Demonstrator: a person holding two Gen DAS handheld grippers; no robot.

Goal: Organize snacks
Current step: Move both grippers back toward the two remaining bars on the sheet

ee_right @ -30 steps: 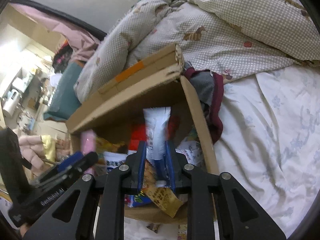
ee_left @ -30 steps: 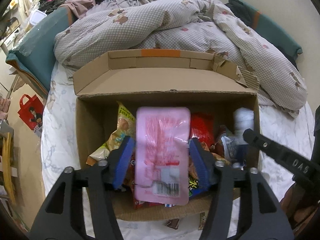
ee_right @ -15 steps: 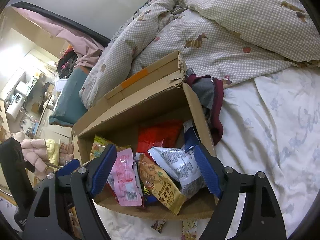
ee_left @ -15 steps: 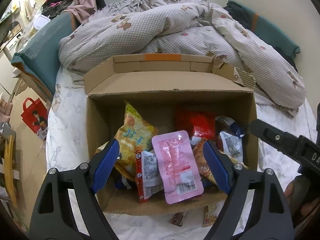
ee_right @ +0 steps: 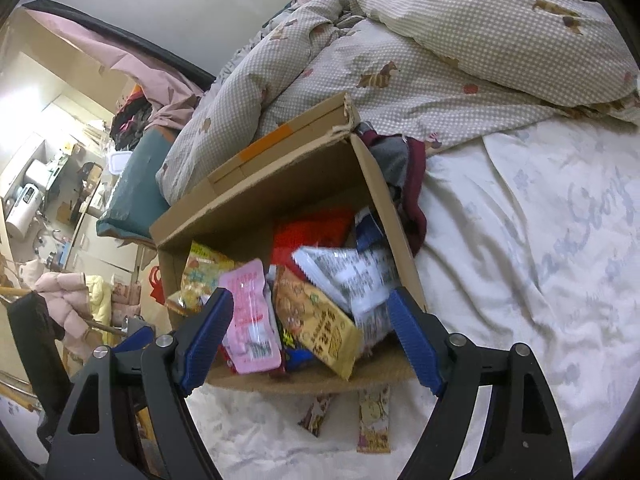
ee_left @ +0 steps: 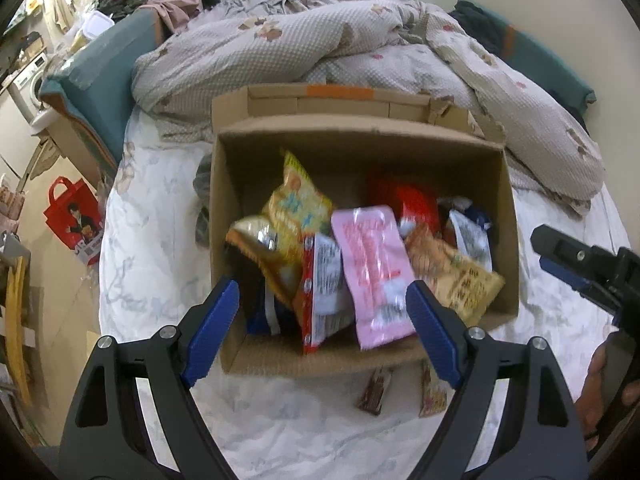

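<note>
An open cardboard box [ee_left: 505, 184] [ee_right: 376, 184] stands on the bed, full of snack packets. A pink packet [ee_left: 374, 268] [ee_right: 250, 320] lies on top near the front, beside a yellow bag [ee_left: 296, 208], a red bag [ee_left: 416, 200] and a white-and-blue packet [ee_right: 352, 276]. My left gripper [ee_left: 322, 320] is open and empty, above the box's front edge. My right gripper [ee_right: 310, 332] is open and empty, also at the front edge. Two small snack bars [ee_left: 374, 394] [ee_right: 372, 420] lie on the sheet in front of the box.
A rumpled checked duvet [ee_left: 320, 52] lies behind the box. The white sheet [ee_right: 520, 240] stretches to the right of it. A dark red garment [ee_right: 412, 184] sits against the box's right wall. A red bag [ee_left: 74, 220] stands on the floor past the bed's left edge.
Both grippers opened and let go: the pink packet and the white-and-blue packet dropped into the box. Both grippers then drew back and up from the box.
</note>
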